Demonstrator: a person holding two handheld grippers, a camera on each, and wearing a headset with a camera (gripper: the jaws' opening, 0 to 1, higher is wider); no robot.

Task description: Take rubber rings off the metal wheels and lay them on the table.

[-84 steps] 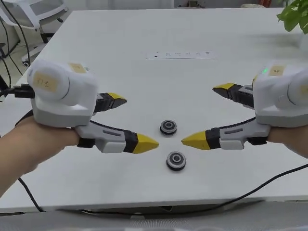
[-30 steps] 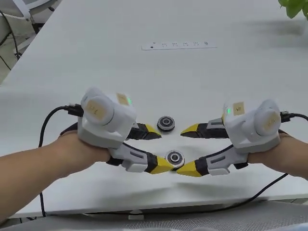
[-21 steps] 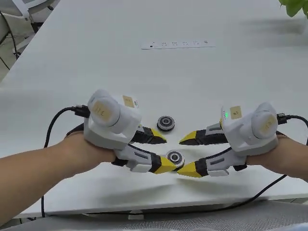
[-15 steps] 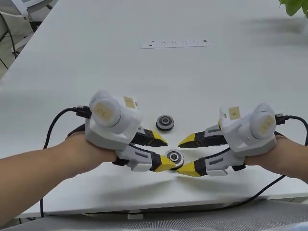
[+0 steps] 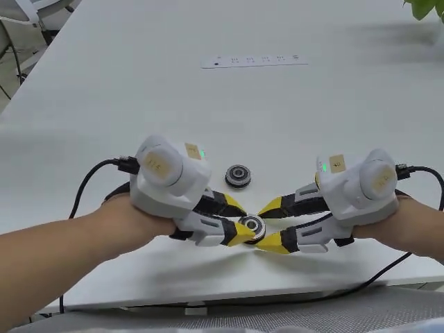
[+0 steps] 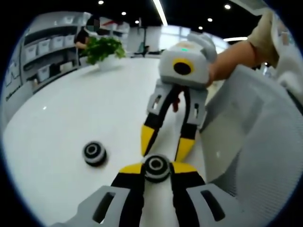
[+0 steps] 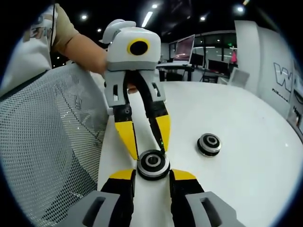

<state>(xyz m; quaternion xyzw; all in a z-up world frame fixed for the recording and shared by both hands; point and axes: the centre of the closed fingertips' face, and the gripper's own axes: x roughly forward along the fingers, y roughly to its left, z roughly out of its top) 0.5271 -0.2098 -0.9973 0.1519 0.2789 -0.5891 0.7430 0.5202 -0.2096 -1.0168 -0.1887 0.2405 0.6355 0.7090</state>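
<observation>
Left hand-held gripper and right hand-held gripper pinched one wheel; a crooked squeeze could shoot it off the bench.

Black-ringed, seemingly silvery wheel; yellow-tipped white left gripper and right gripper

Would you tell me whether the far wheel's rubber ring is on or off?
On: the far wheel shows a black rubber ring around its metal centre.

A flat white power strip lies on the wide white tabletop; a leafy green plant stands under ceiling lights.
</observation>
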